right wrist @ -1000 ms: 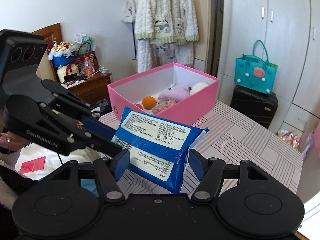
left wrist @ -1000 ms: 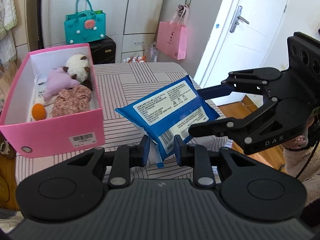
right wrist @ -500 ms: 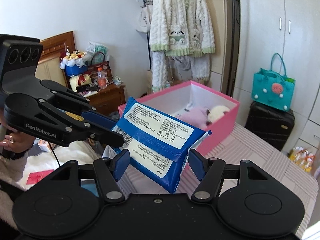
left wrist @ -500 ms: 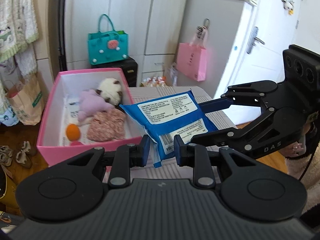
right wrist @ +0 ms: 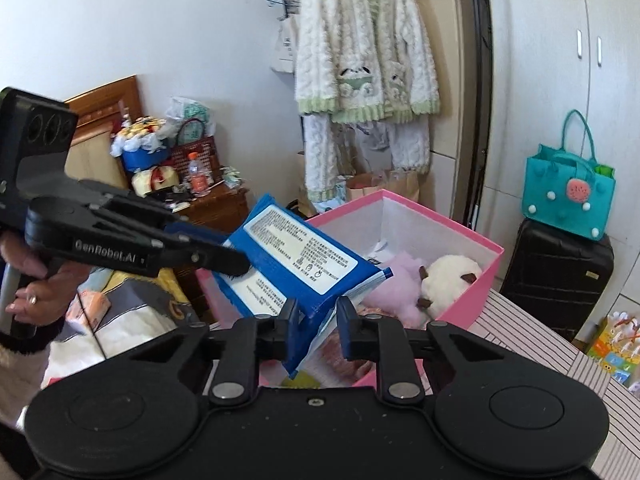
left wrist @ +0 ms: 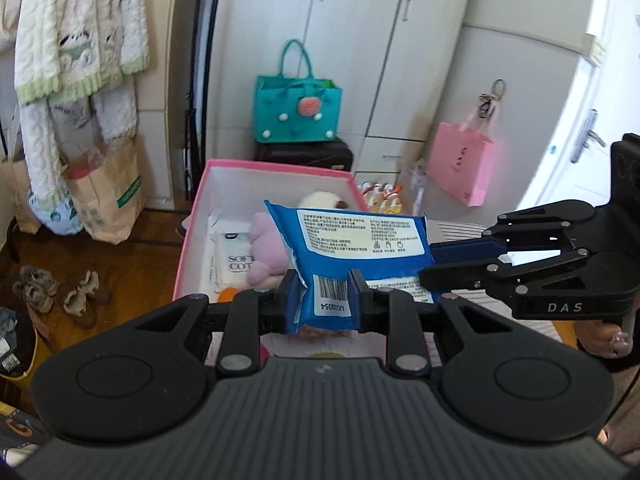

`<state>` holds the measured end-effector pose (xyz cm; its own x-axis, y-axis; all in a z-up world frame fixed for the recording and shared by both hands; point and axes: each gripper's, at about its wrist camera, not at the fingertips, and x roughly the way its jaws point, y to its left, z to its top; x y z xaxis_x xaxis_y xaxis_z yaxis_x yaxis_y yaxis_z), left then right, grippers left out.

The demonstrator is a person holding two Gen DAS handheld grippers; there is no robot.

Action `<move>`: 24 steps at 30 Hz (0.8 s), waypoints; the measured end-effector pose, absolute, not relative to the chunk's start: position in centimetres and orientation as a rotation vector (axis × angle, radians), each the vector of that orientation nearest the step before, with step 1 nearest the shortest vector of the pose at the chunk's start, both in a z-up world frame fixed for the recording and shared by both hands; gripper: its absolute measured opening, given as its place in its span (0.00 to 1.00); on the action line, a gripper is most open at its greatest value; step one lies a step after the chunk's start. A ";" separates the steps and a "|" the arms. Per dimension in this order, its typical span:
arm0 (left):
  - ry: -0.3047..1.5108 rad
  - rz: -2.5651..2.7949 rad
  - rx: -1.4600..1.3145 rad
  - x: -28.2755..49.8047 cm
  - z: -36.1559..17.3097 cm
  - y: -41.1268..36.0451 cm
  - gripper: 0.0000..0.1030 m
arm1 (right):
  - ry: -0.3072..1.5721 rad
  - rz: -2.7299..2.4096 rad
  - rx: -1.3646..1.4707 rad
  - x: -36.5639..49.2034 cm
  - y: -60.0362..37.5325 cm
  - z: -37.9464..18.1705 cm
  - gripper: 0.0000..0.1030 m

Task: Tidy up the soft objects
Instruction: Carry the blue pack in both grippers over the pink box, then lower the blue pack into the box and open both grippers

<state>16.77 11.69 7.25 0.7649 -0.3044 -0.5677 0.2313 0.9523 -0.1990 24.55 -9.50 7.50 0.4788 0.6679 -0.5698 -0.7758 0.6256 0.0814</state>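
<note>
A blue wipes pack (left wrist: 356,248) with a white label is held between both grippers, in the air over the pink box (left wrist: 280,168). My left gripper (left wrist: 322,300) is shut on its barcode end. My right gripper (right wrist: 314,320) is shut on the opposite end (right wrist: 316,304); it also shows in the left wrist view (left wrist: 448,264). In the box lie a white plush (right wrist: 448,276), a pink plush (right wrist: 396,280), a white tissue pack (left wrist: 234,260) and an orange ball (left wrist: 230,293).
The box stands on a striped table (right wrist: 540,340). Behind are a black suitcase (right wrist: 556,272) with a teal bag (right wrist: 568,196), a pink gift bag (left wrist: 460,168), hanging knitwear (right wrist: 360,60), a wooden side table (right wrist: 216,208) and paper bags (left wrist: 108,188) on the floor.
Both grippers carried the wipes pack left, from above the table to above the pink box. The right gripper's fingers closed onto the pack's end.
</note>
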 end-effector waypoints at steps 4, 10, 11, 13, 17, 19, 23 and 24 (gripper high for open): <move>0.674 -0.262 -0.111 19.5 5.6 11.9 0.23 | 0.661 0.867 -0.195 27.3 -8.1 5.8 0.24; 0.749 -0.236 -0.108 22.8 3.3 12.4 0.23 | 0.708 0.830 -0.233 29.5 -6.7 3.6 0.24; 0.762 -0.238 -0.106 23.2 2.9 12.5 0.23 | 0.715 0.827 -0.237 29.8 -6.6 3.4 0.24; 0.782 -0.241 -0.101 23.8 2.3 12.4 0.23 | 0.732 0.820 -0.242 30.2 -6.4 2.8 0.24; 0.802 -0.233 -0.087 24.5 1.3 12.2 0.24 | 0.757 0.803 -0.269 30.6 -5.7 2.0 0.24; 0.806 -0.214 -0.079 24.7 1.0 12.1 0.26 | 0.752 0.794 -0.308 30.7 -5.0 1.9 0.25; 0.798 -0.197 -0.068 25.2 0.7 11.8 0.28 | 0.668 0.711 -0.391 29.9 -4.3 2.2 0.25; 0.794 -0.191 -0.065 25.2 0.7 11.7 0.28 | 0.657 0.702 -0.396 29.7 -4.4 2.2 0.26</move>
